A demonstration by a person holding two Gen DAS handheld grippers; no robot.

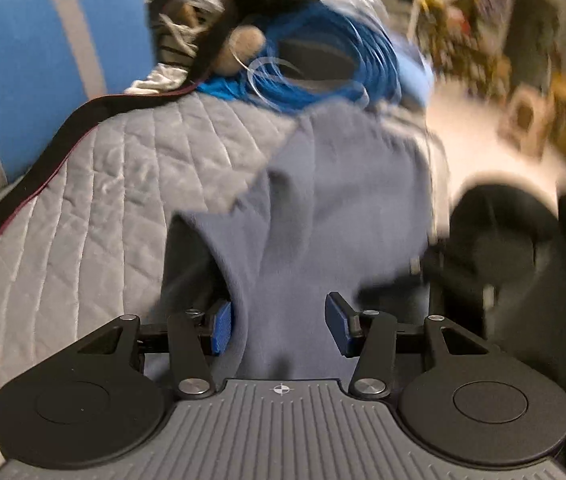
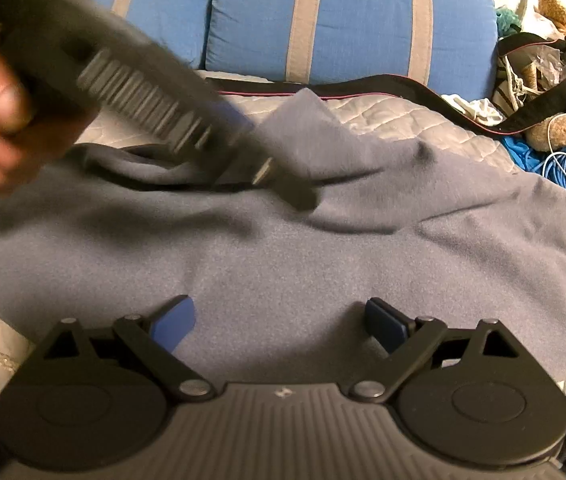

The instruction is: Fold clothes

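Quilted cover point(image 2: 411, 120) under grey fleece point(image 2: 283, 264); both hand-held grippers spread, left point(image 1: 279, 326) and right point(image 2: 283, 324).

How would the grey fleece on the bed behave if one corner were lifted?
The grey fleece would probably go floppy and trail behind: it already lies in soft folds and ridges. Its fuzzy surface suggests that it would drag on the quilt rather than slide. It looks light for its spread, though that is a guess.
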